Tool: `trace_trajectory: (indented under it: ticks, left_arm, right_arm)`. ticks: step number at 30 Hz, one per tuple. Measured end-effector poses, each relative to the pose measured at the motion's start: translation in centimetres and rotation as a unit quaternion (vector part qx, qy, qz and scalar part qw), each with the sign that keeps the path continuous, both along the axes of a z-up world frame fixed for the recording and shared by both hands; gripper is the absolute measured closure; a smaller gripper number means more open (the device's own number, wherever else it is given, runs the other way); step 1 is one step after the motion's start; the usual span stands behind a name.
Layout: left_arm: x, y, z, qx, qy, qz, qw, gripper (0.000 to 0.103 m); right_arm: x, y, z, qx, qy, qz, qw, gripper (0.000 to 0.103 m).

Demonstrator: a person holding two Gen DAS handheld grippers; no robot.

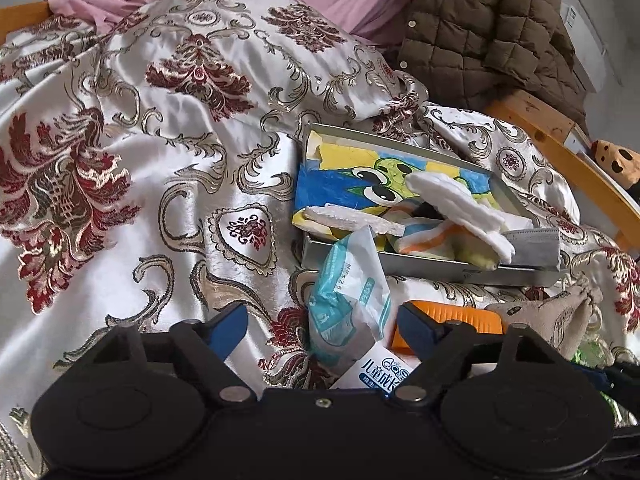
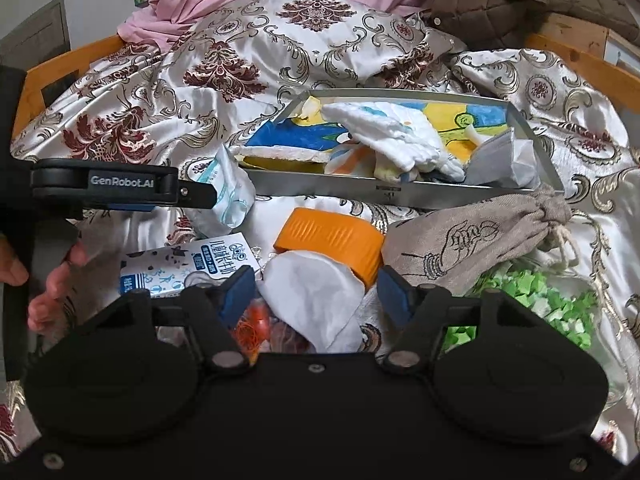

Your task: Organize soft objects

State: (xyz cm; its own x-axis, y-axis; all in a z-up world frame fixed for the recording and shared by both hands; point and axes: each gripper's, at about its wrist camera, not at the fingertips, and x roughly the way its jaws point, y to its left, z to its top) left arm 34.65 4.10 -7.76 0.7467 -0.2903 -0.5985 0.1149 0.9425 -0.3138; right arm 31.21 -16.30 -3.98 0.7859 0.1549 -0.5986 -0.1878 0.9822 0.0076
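**Count of things on the bed**

One grey tray (image 2: pixel 400 194). One linen drawstring pouch (image 2: pixel 472 236). One orange lid (image 2: pixel 328 240). One milk carton (image 2: pixel 188 268). One blue-and-white plastic packet (image 2: pixel 232 196). One brown quilted jacket (image 1: pixel 488 28). One heap of green paper bits (image 2: pixel 540 304). Two tools: left (image 1: pixel 322 326), right (image 2: pixel 318 294).

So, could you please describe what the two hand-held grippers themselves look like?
Both are matte black plastic. The left hand-held gripper and the right hand-held gripper each have blue pads on angled fingers, silver pivot screws and two round housings. Seen side-on from the right wrist, the left one carries white "GenRobot.AI" lettering.
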Motion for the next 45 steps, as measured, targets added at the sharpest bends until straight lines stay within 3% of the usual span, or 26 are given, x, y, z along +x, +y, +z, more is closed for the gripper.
trace_trajectory:
  ticks: [10, 14, 24, 41, 45]
  left_arm:
    - [1.0, -0.4, -0.6, -0.011, 0.021, -0.018, 0.9996, 0.051]
    - [0.8, -0.8, -0.6, -0.008, 0.015, -0.026, 0.9995, 0.061]
    - [0.5, -1.3, -0.5, 0.006, 0.006, -0.029, 0.9995, 0.064]
    - [-0.3, -2.3, 0.1, 0.05, -0.023, -0.033, 0.9979, 0.068]
    - [-0.8, -2.6, 0.8, 0.062, -0.041, -0.035, 0.9966, 0.068]
  right_arm:
    - [0.7, 0.2, -0.2, 0.03, 0.009, 0.007, 0.999, 0.065]
    - [1.0, -0.1, -0.2, 0.054, 0.021, 0.002, 0.998, 0.067]
    - [2.9, 0.6, -0.5, 0.05, 0.034, -0.006, 0.998, 0.07]
    - [3.4, 1.1, -0.9, 0.029, 0.048, -0.028, 0.998, 0.101]
    - [3.0, 1.1, -0.6, 0.023, 0.044, -0.021, 0.999, 0.103]
